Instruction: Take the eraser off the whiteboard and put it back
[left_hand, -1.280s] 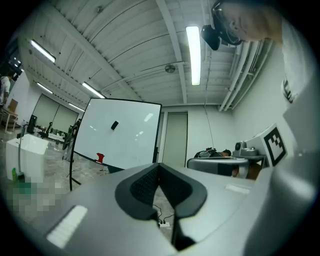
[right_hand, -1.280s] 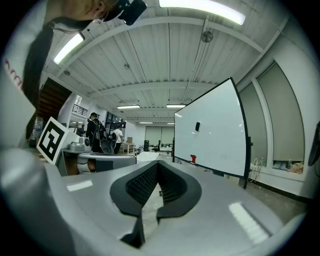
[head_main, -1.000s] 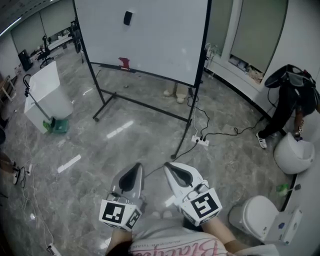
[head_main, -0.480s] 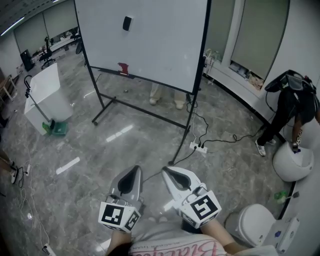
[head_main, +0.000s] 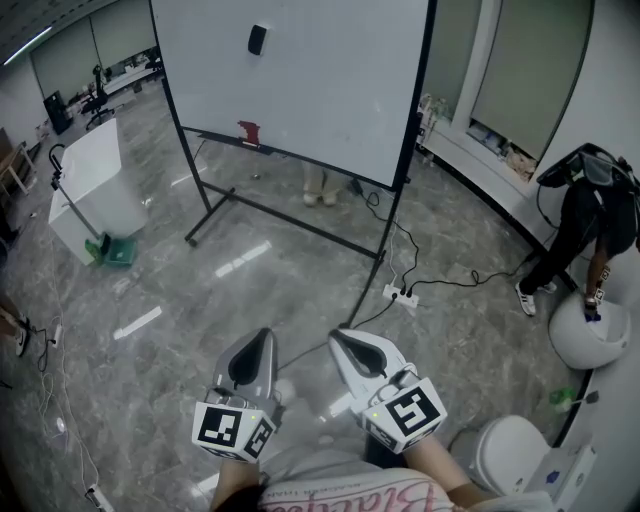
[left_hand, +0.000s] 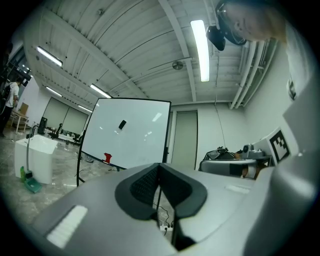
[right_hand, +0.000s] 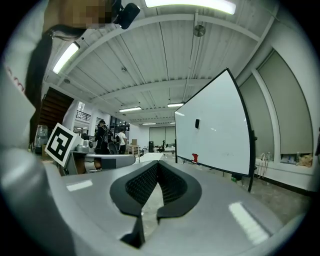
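A small black eraser (head_main: 257, 39) sticks high on the white whiteboard (head_main: 320, 70), which stands on a black wheeled frame across the floor. It shows too as the eraser (left_hand: 122, 124) in the left gripper view and the eraser (right_hand: 197, 123) in the right gripper view. A red object (head_main: 249, 131) sits on the board's tray. My left gripper (head_main: 263, 335) and right gripper (head_main: 337, 335) are held side by side low in the head view, far from the board. Both are shut with nothing between the pads.
A white box (head_main: 92, 190) with a green item (head_main: 115, 251) stands at the left. A power strip (head_main: 400, 294) and cable lie by the board's right leg. A person (head_main: 585, 225) bends over at the right near white stools (head_main: 588, 330). Someone's feet (head_main: 320, 196) show behind the board.
The view has moved a little towards the whiteboard. The feet behind the board have stepped to the left. Both grippers stay shut and side by side.
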